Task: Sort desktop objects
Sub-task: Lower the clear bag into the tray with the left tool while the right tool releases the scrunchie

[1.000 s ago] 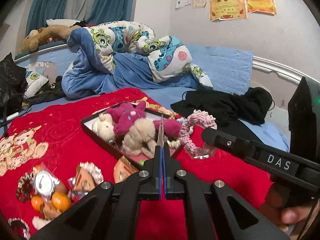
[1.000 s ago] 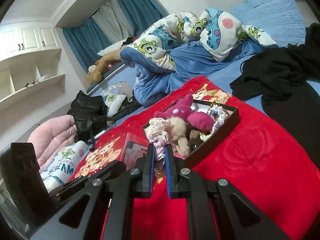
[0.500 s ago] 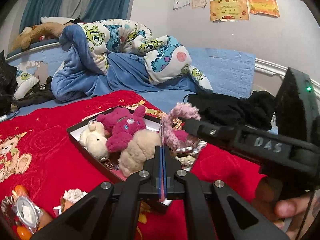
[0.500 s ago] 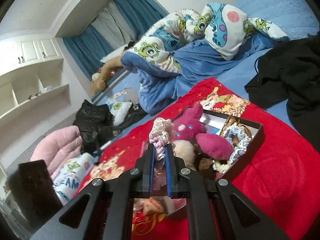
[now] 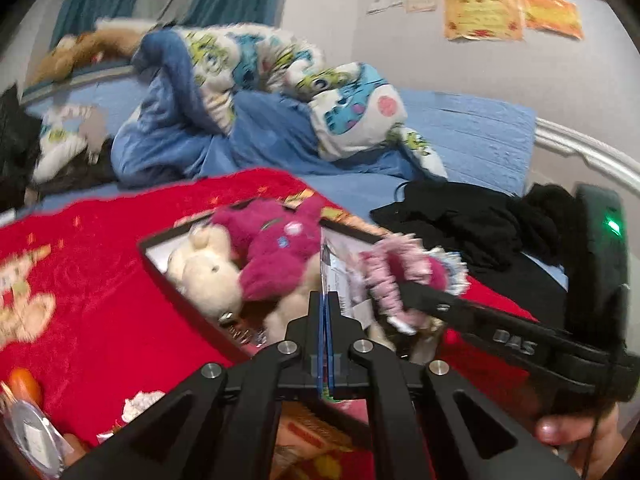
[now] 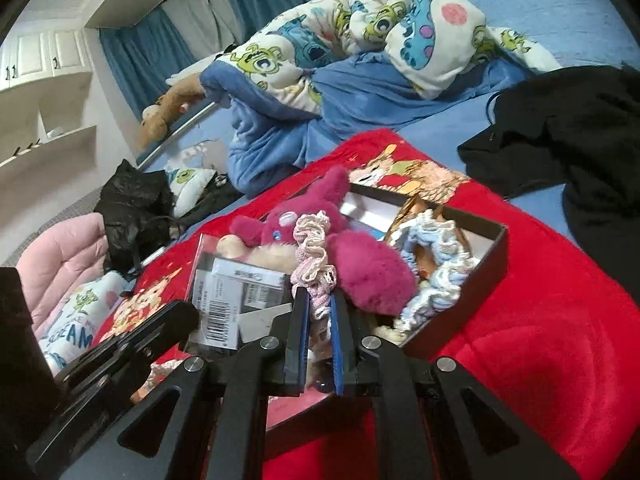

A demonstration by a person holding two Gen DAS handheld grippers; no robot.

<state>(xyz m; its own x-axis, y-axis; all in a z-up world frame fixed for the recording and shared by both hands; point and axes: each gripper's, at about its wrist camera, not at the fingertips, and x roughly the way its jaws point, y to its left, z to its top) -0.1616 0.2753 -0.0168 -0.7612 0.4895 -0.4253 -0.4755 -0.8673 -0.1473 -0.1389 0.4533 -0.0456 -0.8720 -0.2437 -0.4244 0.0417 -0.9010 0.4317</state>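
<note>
Jaws of the right gripper (image 6: 318, 320) pinch a pink scrunchie (image 6: 314, 260) over the dark box (image 6: 498, 240). Left gripper (image 5: 325, 308) clamps a clear barcoded packet (image 6: 236, 288), its print too small to read. "DAS" marks one gripper; "SCREAM" is cut off on a pillow (image 6: 80, 316).

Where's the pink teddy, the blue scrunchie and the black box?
pink teddy (image 6: 372, 276), right wrist view, on its round body
blue scrunchie (image 6: 444, 264), right wrist view, on its ruffles
black box (image 6: 486, 264), right wrist view, on its right wall
</note>
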